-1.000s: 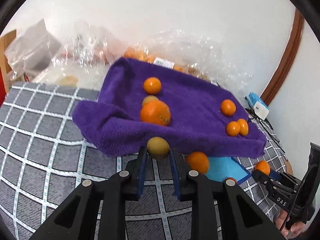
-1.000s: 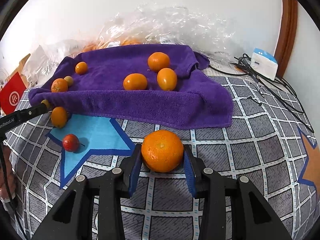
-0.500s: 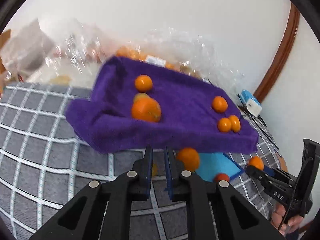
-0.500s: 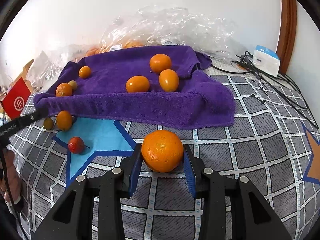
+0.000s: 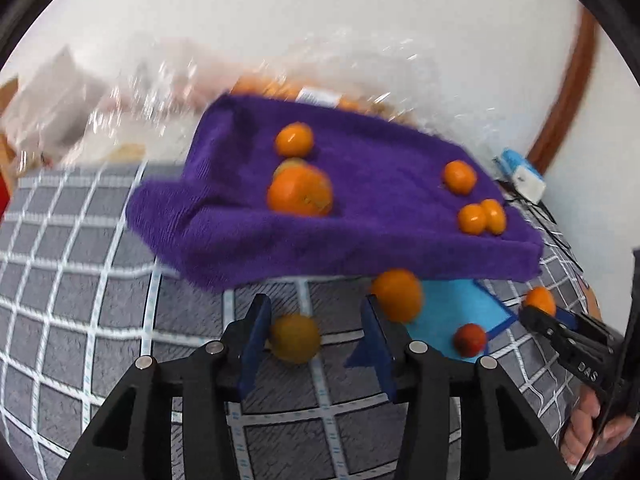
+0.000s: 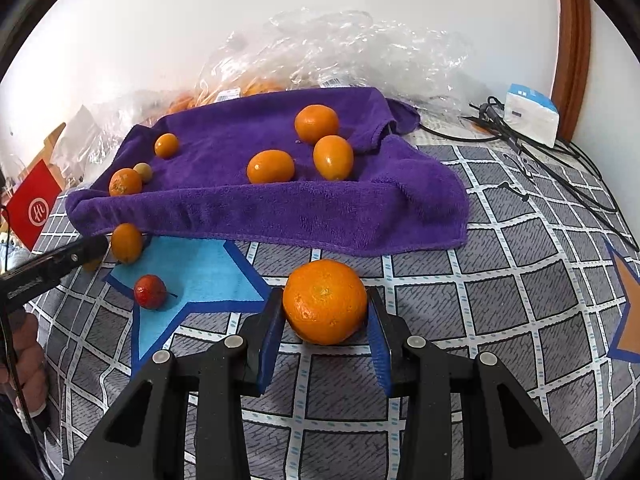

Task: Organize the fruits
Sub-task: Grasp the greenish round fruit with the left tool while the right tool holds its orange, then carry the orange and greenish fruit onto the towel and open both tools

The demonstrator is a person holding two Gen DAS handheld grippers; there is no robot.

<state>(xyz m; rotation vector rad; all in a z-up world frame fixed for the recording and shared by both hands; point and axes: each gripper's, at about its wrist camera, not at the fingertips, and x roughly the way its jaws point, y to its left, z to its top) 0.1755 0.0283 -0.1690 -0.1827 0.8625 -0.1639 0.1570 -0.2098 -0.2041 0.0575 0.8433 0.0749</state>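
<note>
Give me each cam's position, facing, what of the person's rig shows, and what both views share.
Left wrist: rides the left gripper, looks down past open fingers and a small yellowish fruit to the purple towel; right gripper and hand at right edge.
Right wrist: rides the right gripper, shut on a big orange, facing the same towel; left gripper's tip and hand at left edge.
Shared: towel, blue star, red fruit.

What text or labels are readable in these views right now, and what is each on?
"DAS": white letters on the right gripper's black finger, left wrist view.
Round white logo on the red card: a stylised mark, not readable as letters.
Barcode stickers on the plastic bags: too small to read.
Blue-and-white box: print too small.
</note>
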